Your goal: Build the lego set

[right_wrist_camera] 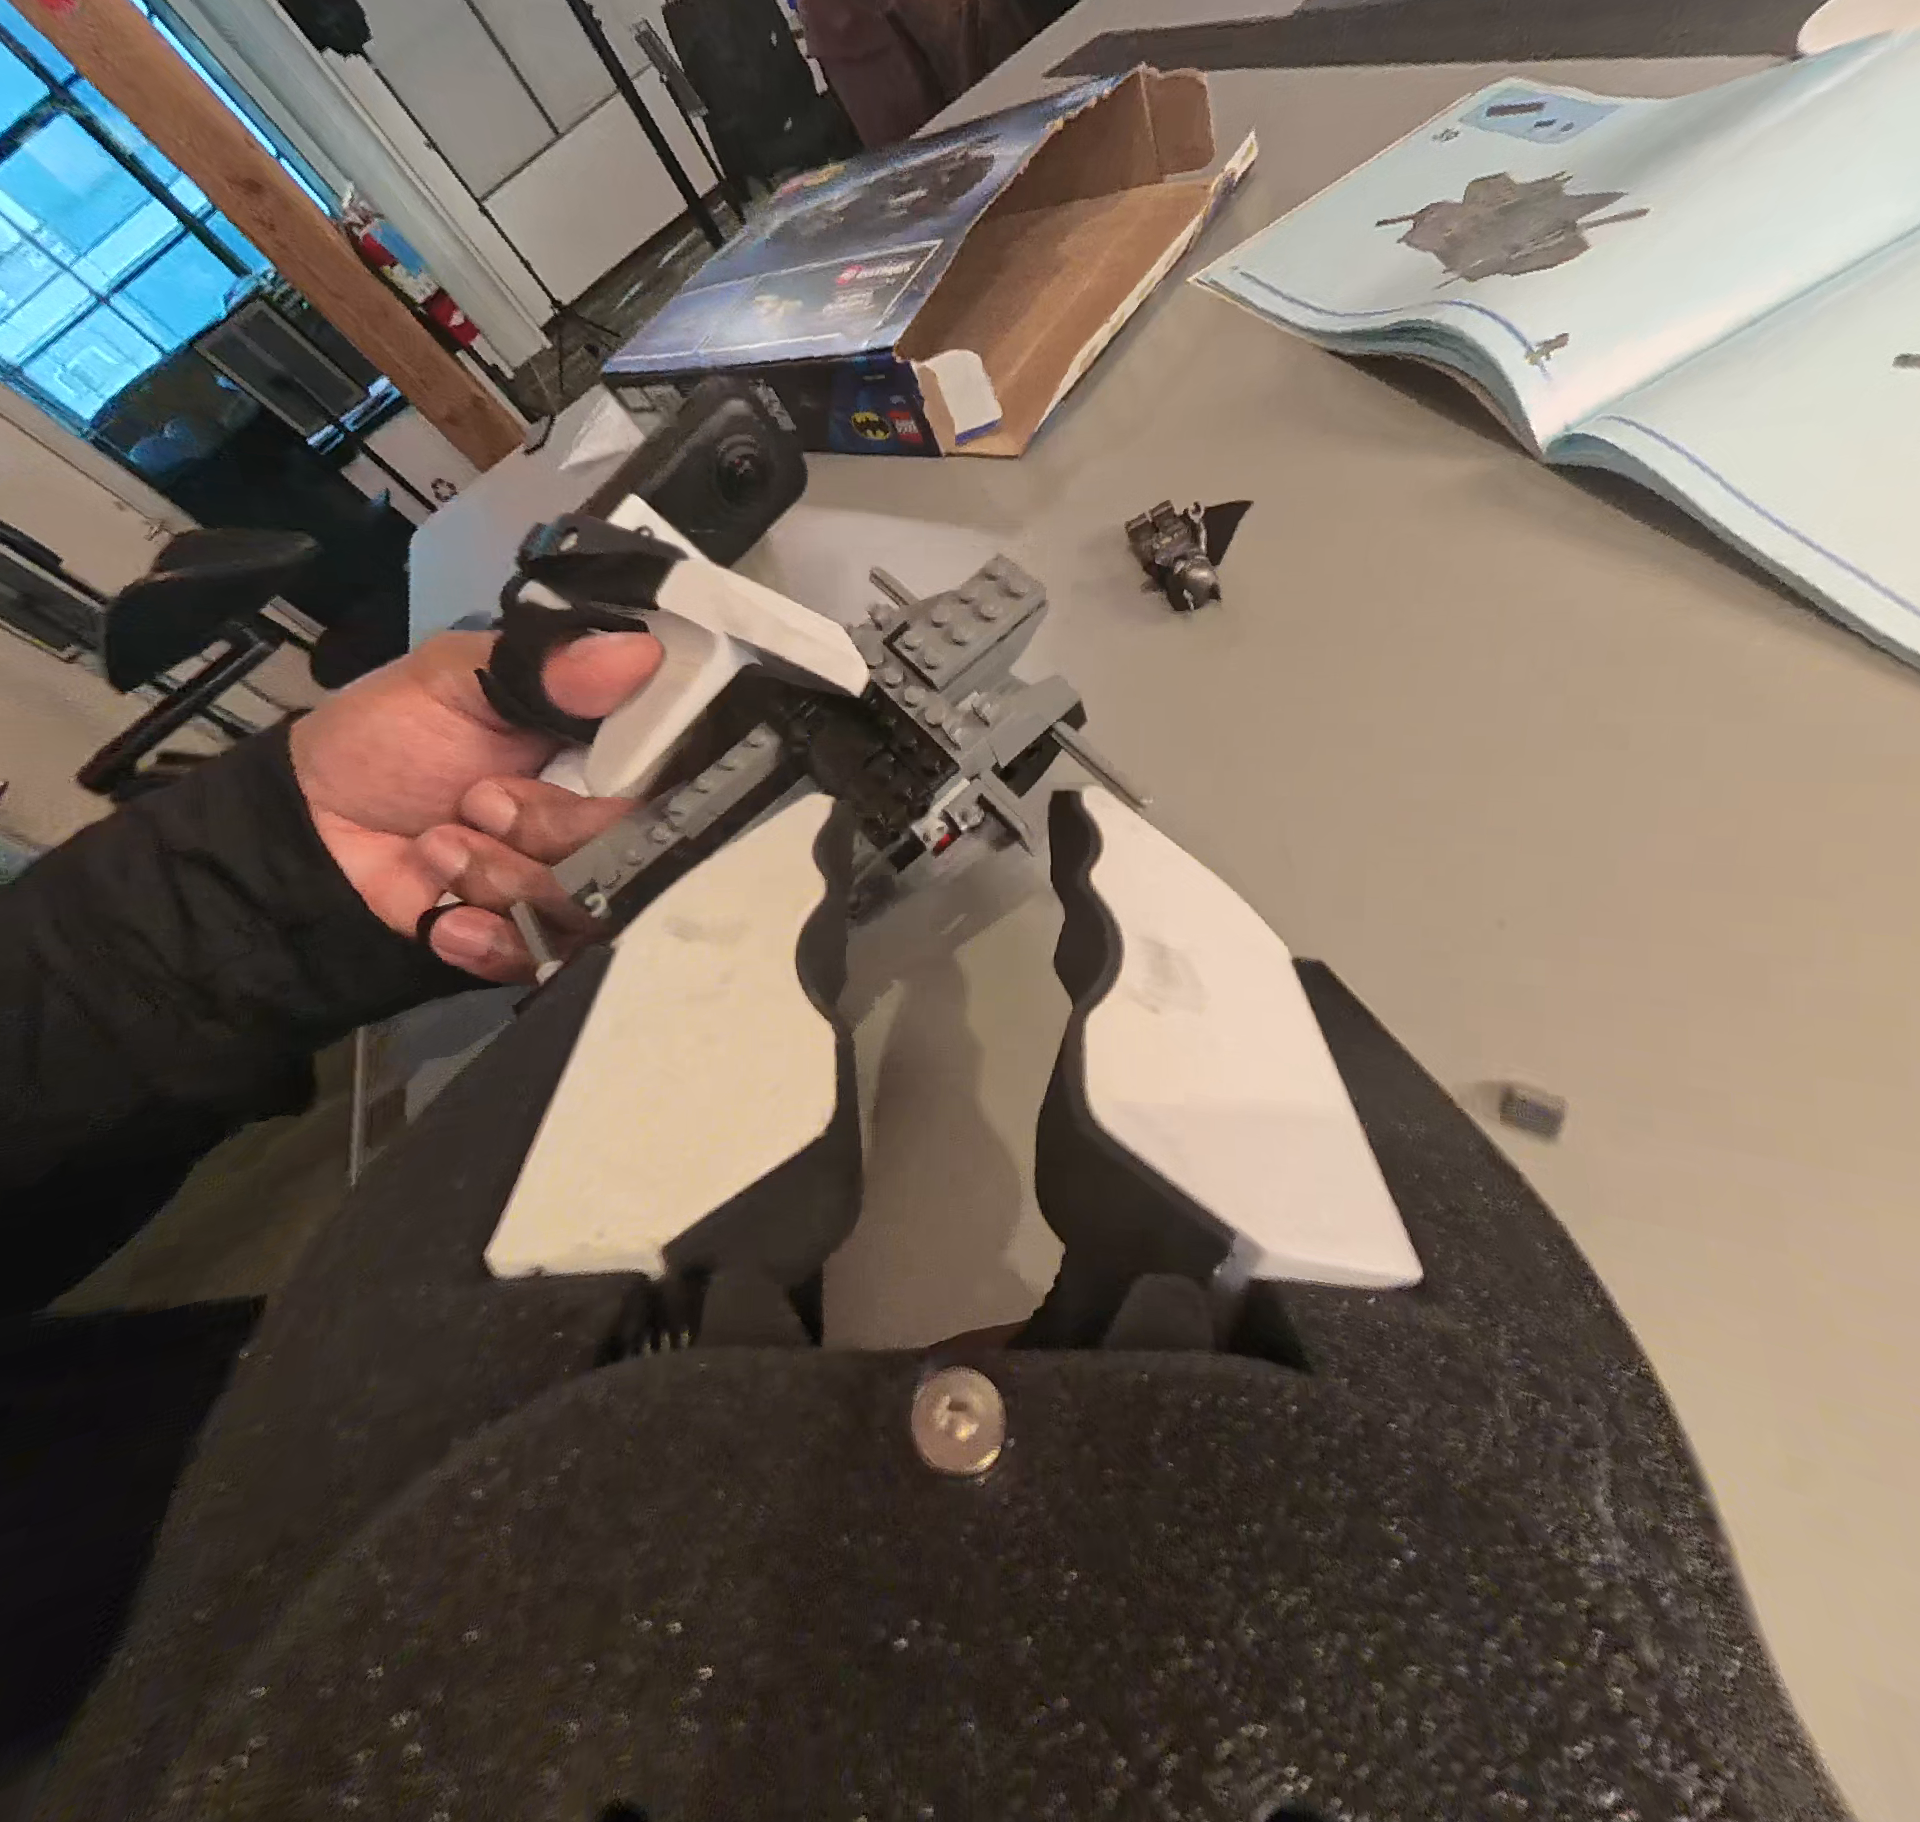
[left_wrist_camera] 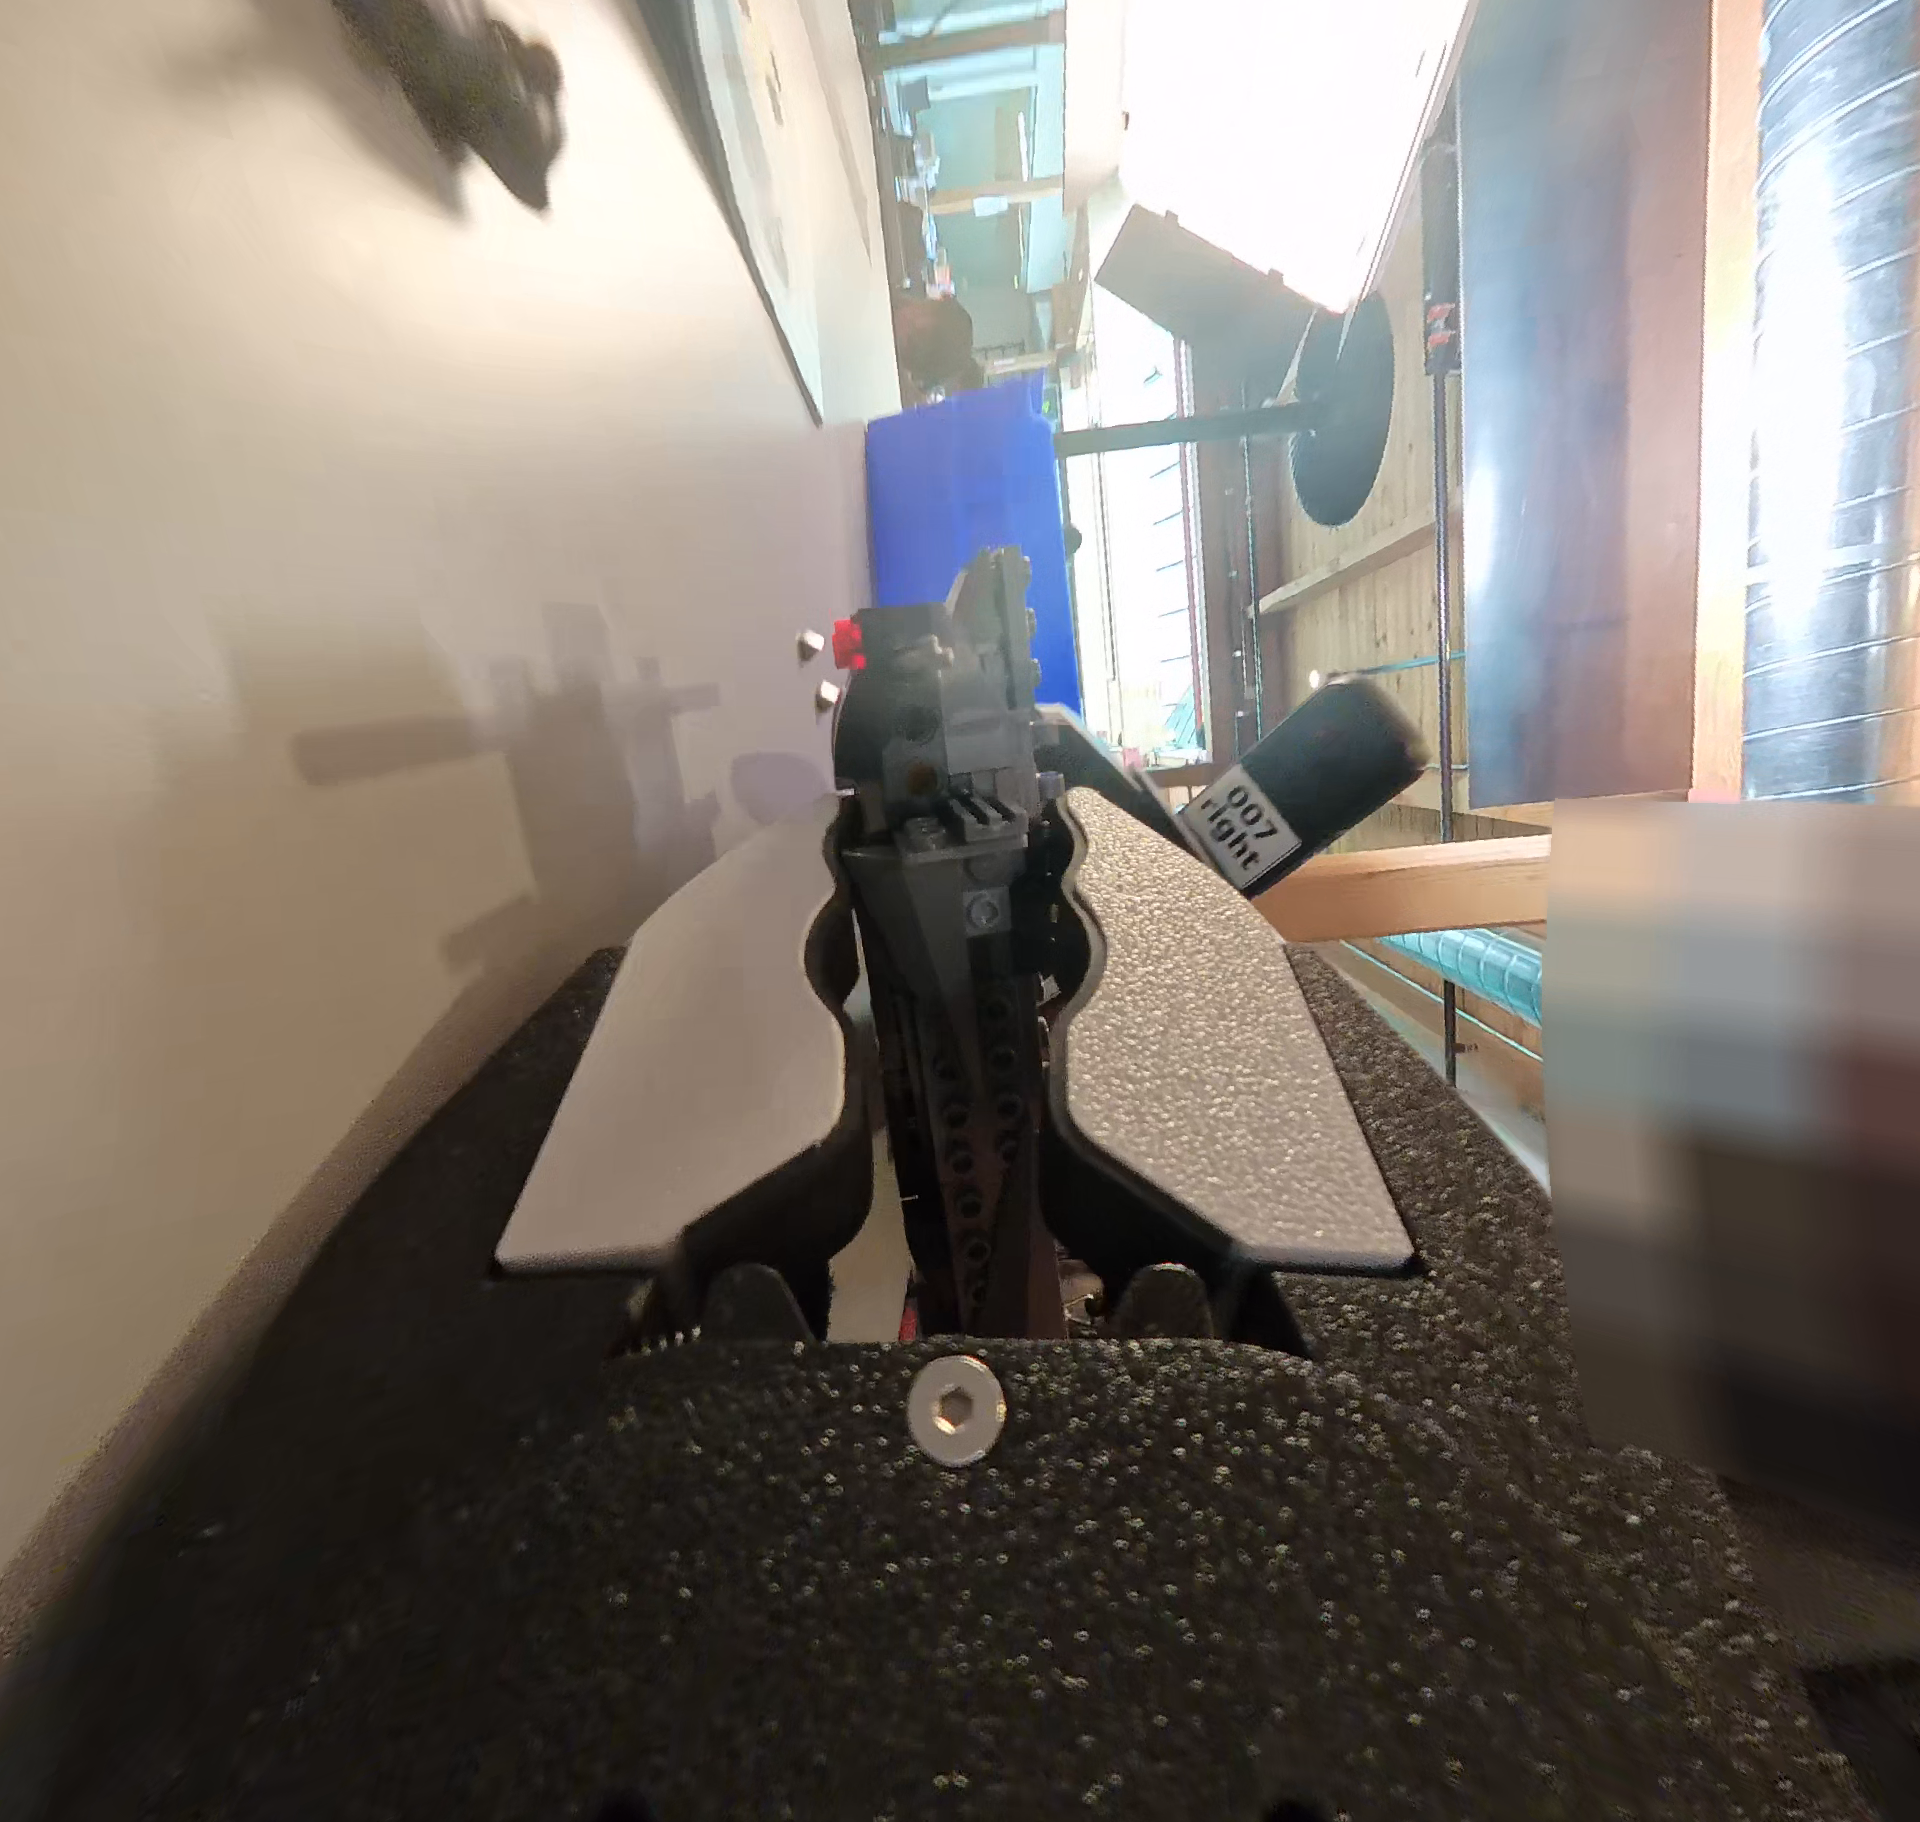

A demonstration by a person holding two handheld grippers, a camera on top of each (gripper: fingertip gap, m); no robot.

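Table [right_wrist_camera: 1455, 889]: booklet [right_wrist_camera: 1662, 318] only right view; left tool [left_wrist_camera: 951, 899] clamps model [left_wrist_camera: 956, 941].

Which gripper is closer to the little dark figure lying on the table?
Right. The right gripper is open, with the figure just ahead; the left gripper clamps the grey brick model, farther left.

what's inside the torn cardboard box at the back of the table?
The cardboard box lies open on the table. Only bare brown inner walls show through the torn end. The part under its printed blue top is covered, so whether anything sits in there can't be told.
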